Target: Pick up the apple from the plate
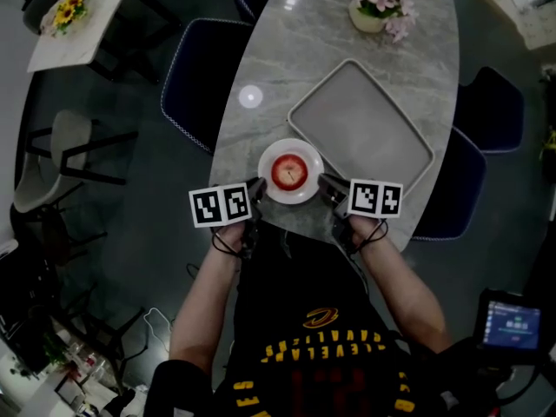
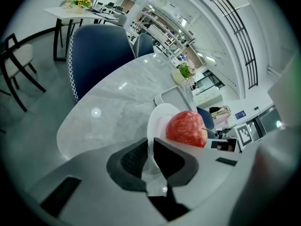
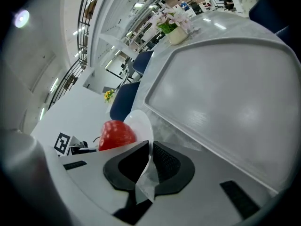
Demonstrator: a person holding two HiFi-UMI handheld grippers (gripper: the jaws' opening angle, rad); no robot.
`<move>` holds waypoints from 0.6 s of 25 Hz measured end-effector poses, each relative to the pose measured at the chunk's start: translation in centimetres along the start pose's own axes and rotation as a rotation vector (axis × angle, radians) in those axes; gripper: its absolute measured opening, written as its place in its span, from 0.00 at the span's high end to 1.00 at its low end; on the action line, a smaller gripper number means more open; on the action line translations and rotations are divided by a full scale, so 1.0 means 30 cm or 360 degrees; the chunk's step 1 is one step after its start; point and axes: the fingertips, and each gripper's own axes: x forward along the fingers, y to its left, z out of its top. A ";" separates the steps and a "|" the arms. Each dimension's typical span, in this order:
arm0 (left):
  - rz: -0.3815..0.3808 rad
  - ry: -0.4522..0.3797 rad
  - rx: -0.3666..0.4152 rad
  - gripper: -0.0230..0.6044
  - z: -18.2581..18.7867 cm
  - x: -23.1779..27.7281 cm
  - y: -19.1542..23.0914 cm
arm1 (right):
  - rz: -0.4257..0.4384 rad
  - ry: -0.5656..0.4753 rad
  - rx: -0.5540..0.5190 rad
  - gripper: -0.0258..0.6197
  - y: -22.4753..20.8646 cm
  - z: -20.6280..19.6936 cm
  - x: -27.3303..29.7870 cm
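At the table's [image 1: 347, 24] near edge, left gripper [image 1: 258, 185] and right gripper [image 1: 323, 183] each clamp the plate's [image 1: 290, 197] rim, jaws nearly together; the apple [image 1: 289, 171] hides the plate's middle.

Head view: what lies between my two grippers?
The white plate carrying the red apple, as the head view shows; the left gripper and right gripper each clamp its rim.

Open-plan office lounge: marble table [image 1: 287, 59], blue chairs [image 1: 195, 68], potted flowers [image 1: 380, 5] (railed mezzanine [image 2: 237, 36] overhead)
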 end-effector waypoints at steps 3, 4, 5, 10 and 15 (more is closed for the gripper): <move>0.0001 0.0021 0.0002 0.89 0.000 -0.034 0.052 | -0.0018 0.0008 0.0013 0.90 0.040 -0.033 0.036; 0.0004 0.0027 0.0007 0.89 0.004 -0.045 0.069 | -0.0022 0.0010 0.0018 0.90 0.051 -0.042 0.050; 0.0008 0.0033 0.0013 0.89 0.007 -0.054 0.086 | -0.0026 0.0011 0.0021 0.90 0.061 -0.051 0.065; 0.0037 0.0059 0.0044 0.89 0.034 -0.073 0.164 | -0.0057 0.0012 0.0031 0.90 0.093 -0.075 0.141; 0.0045 0.0084 0.0046 0.90 0.060 -0.082 0.232 | -0.0078 0.0005 0.0053 0.90 0.118 -0.085 0.208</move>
